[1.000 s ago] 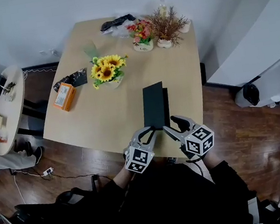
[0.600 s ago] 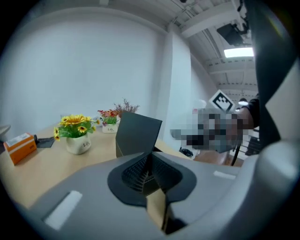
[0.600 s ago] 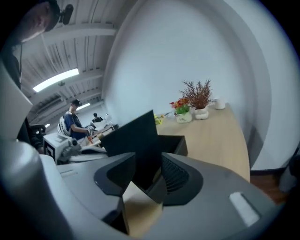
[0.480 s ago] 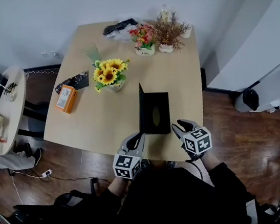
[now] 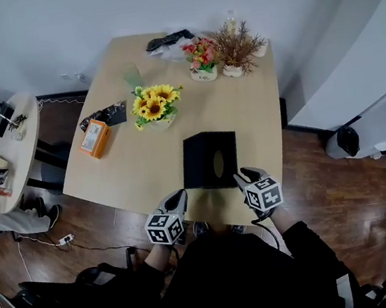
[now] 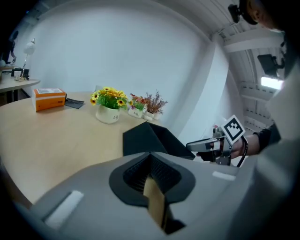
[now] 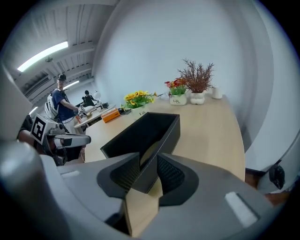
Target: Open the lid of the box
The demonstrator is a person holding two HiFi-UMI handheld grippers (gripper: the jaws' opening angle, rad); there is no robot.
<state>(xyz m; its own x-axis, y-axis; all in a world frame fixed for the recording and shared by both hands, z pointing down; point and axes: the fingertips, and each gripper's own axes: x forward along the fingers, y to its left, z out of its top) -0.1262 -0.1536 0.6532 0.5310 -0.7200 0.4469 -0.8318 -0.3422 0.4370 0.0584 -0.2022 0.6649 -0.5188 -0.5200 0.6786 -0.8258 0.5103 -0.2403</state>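
Observation:
The black box (image 5: 234, 152) stands on the wooden table (image 5: 144, 163) near its front edge, with a pale oval thing (image 5: 217, 160) inside. Its lid (image 5: 193, 162) is swung open to the left and leans outward; in the left gripper view the lid (image 6: 150, 138) shows just ahead. My left gripper (image 5: 178, 196) is shut and empty, short of the lid; its jaws (image 6: 151, 157) meet with nothing between them. My right gripper (image 5: 245, 175) is at the box's near right corner. In the right gripper view its jaws (image 7: 146, 165) are closing on that corner of the box (image 7: 154, 129).
A pot of sunflowers (image 5: 154, 105), an orange carton (image 5: 95, 138) and dark packets (image 5: 106, 116) lie on the table's left half. Red flowers (image 5: 201, 59), a dried plant (image 5: 236, 47) and a dark bag (image 5: 170, 41) stand at the back. A round side table (image 5: 8, 154) is far left.
The lid went from raised, through upright, to lying open toward the left. My left gripper let go of it and drew back toward the table's front edge. The right jaws narrowed at the box's corner.

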